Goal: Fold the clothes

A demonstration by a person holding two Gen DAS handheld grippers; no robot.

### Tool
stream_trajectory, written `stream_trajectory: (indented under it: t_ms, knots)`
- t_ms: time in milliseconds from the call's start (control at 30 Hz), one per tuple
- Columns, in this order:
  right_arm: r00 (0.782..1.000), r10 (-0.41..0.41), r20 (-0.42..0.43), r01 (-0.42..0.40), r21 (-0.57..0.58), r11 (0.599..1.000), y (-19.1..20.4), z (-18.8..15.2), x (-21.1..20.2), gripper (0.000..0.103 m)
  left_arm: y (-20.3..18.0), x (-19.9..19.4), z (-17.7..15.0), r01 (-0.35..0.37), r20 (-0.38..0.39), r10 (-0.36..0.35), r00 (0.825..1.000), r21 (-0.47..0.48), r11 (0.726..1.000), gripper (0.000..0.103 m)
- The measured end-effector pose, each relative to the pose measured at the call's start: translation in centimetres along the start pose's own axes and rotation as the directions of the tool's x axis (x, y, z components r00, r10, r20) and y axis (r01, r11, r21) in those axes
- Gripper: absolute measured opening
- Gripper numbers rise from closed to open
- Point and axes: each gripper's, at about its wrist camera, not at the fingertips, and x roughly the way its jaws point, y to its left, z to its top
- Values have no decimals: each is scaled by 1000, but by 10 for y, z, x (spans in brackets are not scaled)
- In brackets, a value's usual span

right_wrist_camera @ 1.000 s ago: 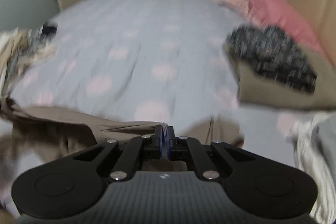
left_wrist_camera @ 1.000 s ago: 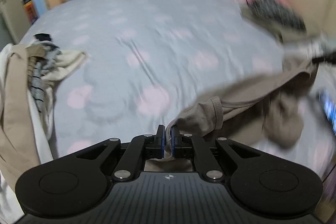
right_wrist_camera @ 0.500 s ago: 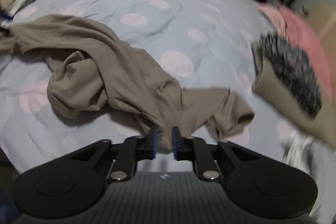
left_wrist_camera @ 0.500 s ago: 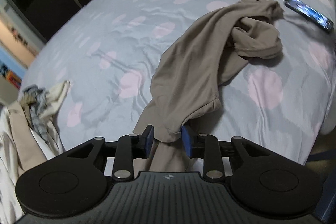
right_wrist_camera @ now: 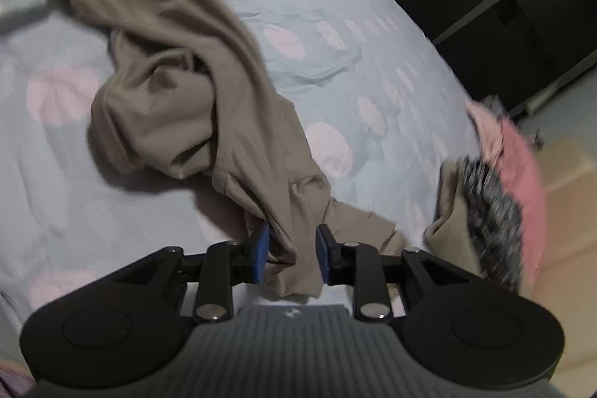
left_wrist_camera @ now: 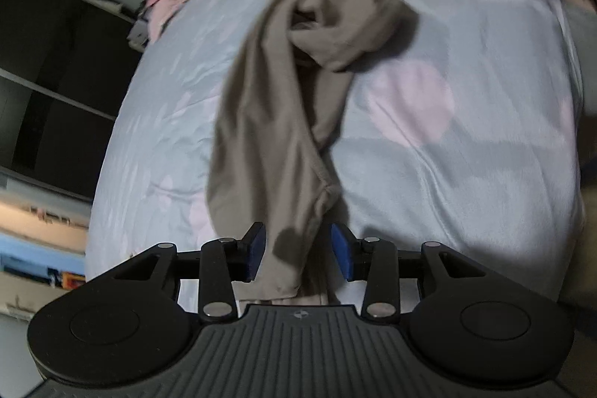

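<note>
A crumpled taupe jersey garment (left_wrist_camera: 283, 107) sprawls along the near edge of a pale blue, pink-dotted bedspread (left_wrist_camera: 466, 144), apparently dropped there for folding. The left gripper (left_wrist_camera: 298, 252) and right gripper (right_wrist_camera: 291, 254) have just been opening; their fingers stand apart, cloth lying loose between them.

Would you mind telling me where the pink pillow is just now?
The pink pillow sits at the right edge of the right wrist view, just behind the folded speckled grey garment; the left wrist view shows it top left.
</note>
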Motion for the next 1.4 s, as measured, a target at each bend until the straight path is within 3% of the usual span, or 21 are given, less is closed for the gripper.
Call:
stream_trajectory:
  t_ms: [133,200,300,400,700,867,900,967,1067,1167,1300,1367,1400]
  knots:
    - [999,-25,25,28,-135,990,15,0,6,30,-5,13,-1,-6,-27,7,1000,25,1000,36]
    - [997,-54,56,64,-208,976,22,-2,8,30,-3,17,-3,-7,-36,8,999,10,1000,26]
    - [996,-73,58,87,-308,948,32,-5,13,30,-1,21,-4,-6,-44,5,999,-15,1000,19]
    - [994,-91,55,105,-379,919,37,-9,17,30,1,20,-6,-9,-48,8,999,-32,999,17]
    - [992,-118,54,130,-358,925,29,-4,16,27,11,16,-7,-4,-67,-2,998,-86,996,17]
    - [994,-107,18,106,-358,928,31,-5,28,13,12,20,-7,0,-88,-8,996,-94,996,16]
    - [994,-109,16,108,-343,933,30,-4,29,4,14,19,-7,0,-87,-9,996,-110,994,9]
    - [992,-122,24,124,-302,945,25,-1,24,3,25,14,-8,-2,-77,-13,997,-185,983,2]
    - [984,-169,55,177,-214,961,12,7,13,3,58,2,-12,-28,-50,10,999,-382,924,1]
    - [959,-265,99,272,-69,960,-9,15,-4,2,98,-19,-21,-60,-16,62,998,-568,821,1]
    - [915,-376,148,366,87,926,-34,31,-34,2,153,-53,-28,-82,23,142,990,-722,687,1]
    - [880,-444,172,426,133,895,-47,43,-51,2,186,-72,-29,-73,49,177,983,-781,620,1]
    - [861,-475,182,451,159,878,-54,49,-59,2,200,-81,-26,-69,64,197,978,-797,600,1]
